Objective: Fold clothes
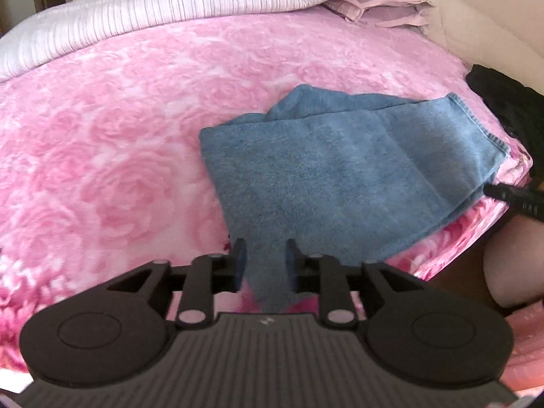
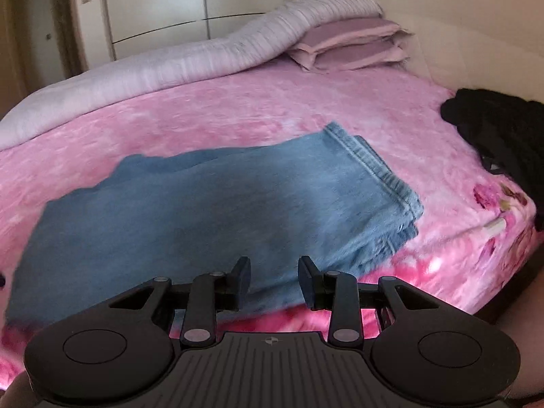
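left tool (image 1: 264, 255) pinching jeans (image 1: 340, 170) edge; right tool (image 2: 274, 273) parted, jeans (image 2: 204, 204) edge between

The folded blue denim jeans (image 2: 210, 204) lie on the pink rose-patterned plush blanket (image 2: 238, 115) that covers the bed, near its front edge. A heap of black clothing (image 2: 493, 132) sits at the blanket's right edge, apart from the jeans. Along the far edge runs a rolled pale striped quilt (image 2: 176, 64), and two stacked mauve pillows (image 2: 353, 44) lie at the far right corner, partly under the quilt's end
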Demonstrator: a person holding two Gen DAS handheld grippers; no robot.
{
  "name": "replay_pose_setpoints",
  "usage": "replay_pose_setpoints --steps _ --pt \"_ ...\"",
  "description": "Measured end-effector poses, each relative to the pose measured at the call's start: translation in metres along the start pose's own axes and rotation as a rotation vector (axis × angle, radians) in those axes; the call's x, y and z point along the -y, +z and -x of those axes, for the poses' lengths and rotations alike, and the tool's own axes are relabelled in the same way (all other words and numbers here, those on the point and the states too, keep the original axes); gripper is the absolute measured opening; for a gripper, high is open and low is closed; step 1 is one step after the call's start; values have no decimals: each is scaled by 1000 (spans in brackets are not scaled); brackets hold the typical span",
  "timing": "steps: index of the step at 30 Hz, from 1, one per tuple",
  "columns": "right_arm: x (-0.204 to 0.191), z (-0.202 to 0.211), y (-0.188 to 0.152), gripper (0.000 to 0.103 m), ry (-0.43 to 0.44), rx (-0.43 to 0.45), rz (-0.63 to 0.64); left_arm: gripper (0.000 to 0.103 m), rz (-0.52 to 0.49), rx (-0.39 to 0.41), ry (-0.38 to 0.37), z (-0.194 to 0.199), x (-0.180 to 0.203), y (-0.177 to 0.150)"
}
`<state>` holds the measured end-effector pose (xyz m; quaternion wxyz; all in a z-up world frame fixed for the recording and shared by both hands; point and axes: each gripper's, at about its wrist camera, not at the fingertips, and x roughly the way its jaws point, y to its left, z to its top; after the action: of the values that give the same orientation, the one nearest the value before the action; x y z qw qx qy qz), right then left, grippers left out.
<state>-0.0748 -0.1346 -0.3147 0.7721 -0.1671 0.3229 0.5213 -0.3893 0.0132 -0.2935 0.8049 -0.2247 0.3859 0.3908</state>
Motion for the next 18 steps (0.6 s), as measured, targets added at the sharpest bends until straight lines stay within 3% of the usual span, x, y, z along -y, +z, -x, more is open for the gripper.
replay_pose_setpoints --steps 13,18 --pt "-57 67 -32 35 20 61 19 33 -34 50 14 52 -10 -41" --pt "-79 74 -35 35 24 84 95 33 13 49 -14 57 -28 -55"
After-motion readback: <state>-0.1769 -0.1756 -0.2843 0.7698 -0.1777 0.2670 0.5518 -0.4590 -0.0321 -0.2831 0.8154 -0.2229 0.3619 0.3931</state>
